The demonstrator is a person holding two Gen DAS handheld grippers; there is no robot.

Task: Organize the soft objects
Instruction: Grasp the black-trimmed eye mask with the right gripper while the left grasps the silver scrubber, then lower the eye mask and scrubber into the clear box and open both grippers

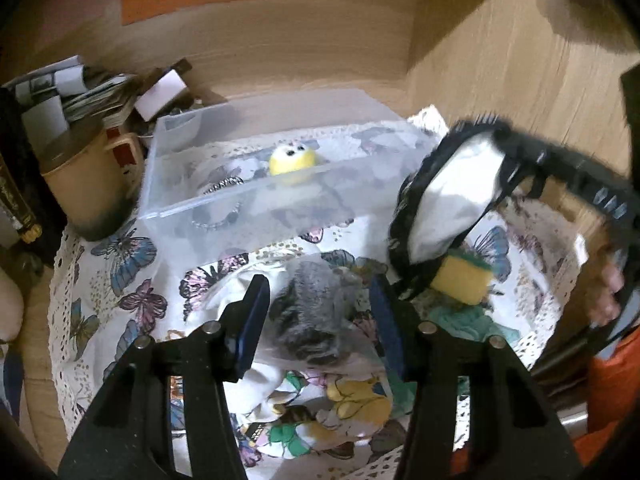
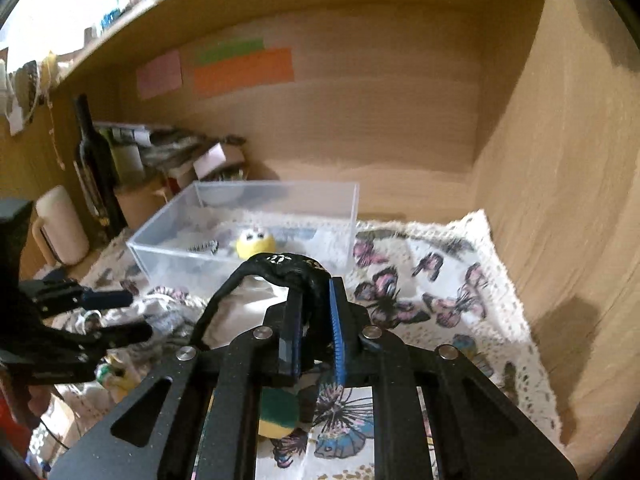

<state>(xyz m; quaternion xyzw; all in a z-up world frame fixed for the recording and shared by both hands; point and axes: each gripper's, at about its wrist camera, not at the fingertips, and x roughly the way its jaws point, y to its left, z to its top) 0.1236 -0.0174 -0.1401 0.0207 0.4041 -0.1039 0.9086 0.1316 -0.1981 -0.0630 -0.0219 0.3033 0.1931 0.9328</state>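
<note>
Left wrist view: my left gripper [image 1: 316,312] has its jaws spread wide, gripping nothing. A grey furry soft toy [image 1: 310,312] in a thin clear bag lies between the fingers, under the gap; can't tell if the pads touch it. It sits on a heap of printed cloths [image 1: 344,408], on the butterfly tablecloth [image 1: 120,280]. Far of that, the clear plastic box [image 1: 240,200] holds a yellow plush ball with eyes [image 1: 291,162] and a striped coiled thing [image 1: 224,186]. To the right, my right gripper [image 1: 500,168] carries a white-and-black fabric piece [image 1: 448,200], hanging above the cloth, near the box's right end. Yellow sponge with green top [image 1: 464,280] lies just below it, right of my right-hand finger. Left of the box: tan mug [image 1: 80,184], stack of papers [image 1: 96,96].

Right wrist view: right gripper [image 2: 316,320] is clamped on the black edge of the fabric piece [image 2: 280,268]; the band loops up over the fingertips and off to the left, white part hanging left of the fingers. Clear box [image 2: 248,224] sits just far-left of the tips, with the yellow ball [image 2: 256,243] inside. Sponge [image 2: 276,412] shows below the gripper. Left gripper [image 2: 112,316] at the left edge, spread apart, over the cloth heap. Dark bottle [image 2: 94,160] stands far left.
</note>
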